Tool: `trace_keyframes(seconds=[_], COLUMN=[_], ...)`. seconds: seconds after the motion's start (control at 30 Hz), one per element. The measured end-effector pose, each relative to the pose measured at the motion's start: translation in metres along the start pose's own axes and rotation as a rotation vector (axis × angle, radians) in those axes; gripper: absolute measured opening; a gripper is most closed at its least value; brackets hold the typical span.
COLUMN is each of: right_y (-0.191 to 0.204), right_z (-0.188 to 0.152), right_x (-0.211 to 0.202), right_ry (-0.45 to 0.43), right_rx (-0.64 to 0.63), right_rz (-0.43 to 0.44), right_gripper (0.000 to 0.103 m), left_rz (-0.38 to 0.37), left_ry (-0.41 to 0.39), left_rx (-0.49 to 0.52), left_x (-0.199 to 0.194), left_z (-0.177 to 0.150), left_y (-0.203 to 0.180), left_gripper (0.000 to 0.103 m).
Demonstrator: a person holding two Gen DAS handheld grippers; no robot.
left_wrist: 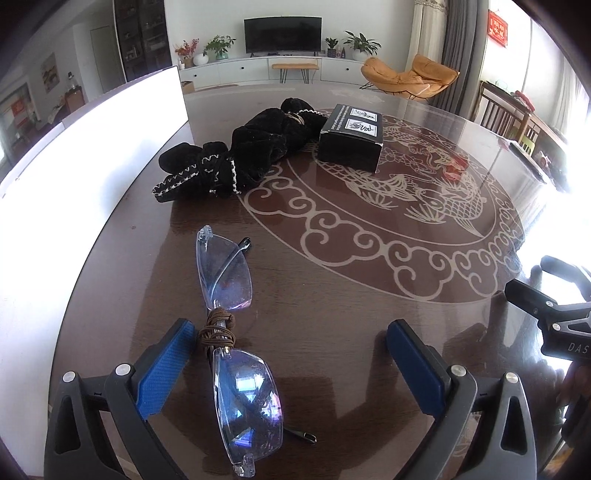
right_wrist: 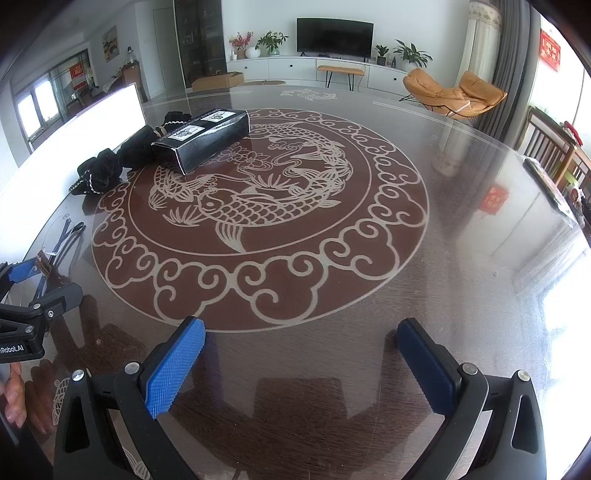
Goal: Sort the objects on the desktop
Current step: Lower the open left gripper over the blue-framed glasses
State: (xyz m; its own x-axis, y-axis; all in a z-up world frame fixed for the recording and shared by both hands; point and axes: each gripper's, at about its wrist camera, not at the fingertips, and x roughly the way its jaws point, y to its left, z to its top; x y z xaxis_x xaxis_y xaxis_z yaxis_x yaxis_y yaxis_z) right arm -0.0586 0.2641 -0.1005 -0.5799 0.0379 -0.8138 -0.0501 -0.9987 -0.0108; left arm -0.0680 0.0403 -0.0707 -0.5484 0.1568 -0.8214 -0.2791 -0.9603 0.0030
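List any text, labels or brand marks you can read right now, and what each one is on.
"DAS": cut off at the frame edge, on the right gripper body.
"nRobot.AI": start cut off, on the left gripper body.
White labels on the black box: print too small to read.
Red wall hanging: gold characters, too blurred to read.
Red poster at the far left: unreadable.

Black left gripper [left_wrist: 291,349], blue ribbed fingers [left_wrist: 162,369], silver screws, probably "DAS" lettering.
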Motion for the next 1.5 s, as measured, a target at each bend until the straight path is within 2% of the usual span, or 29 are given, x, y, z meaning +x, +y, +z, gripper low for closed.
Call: trace_keyframes(seconds=[1.07, 1.5], right_y=[0.0, 0.0], right_z=[0.0, 0.0], right_x=[0.0, 0.0], right_ry=[0.0, 0.0], right_rx=[0.0, 0.0], right_rz=[0.0, 0.0], right_gripper=[0.103, 0.103], left_rz=[0.005, 0.035], left_ry=[-0.001, -0.001], left_rx=[-0.01, -0.055], left_x=[-0.001, 0.001], left_z=[-0.001, -0.002], left_y=[0.003, 0.012], left_gripper=[0.103, 0.103])
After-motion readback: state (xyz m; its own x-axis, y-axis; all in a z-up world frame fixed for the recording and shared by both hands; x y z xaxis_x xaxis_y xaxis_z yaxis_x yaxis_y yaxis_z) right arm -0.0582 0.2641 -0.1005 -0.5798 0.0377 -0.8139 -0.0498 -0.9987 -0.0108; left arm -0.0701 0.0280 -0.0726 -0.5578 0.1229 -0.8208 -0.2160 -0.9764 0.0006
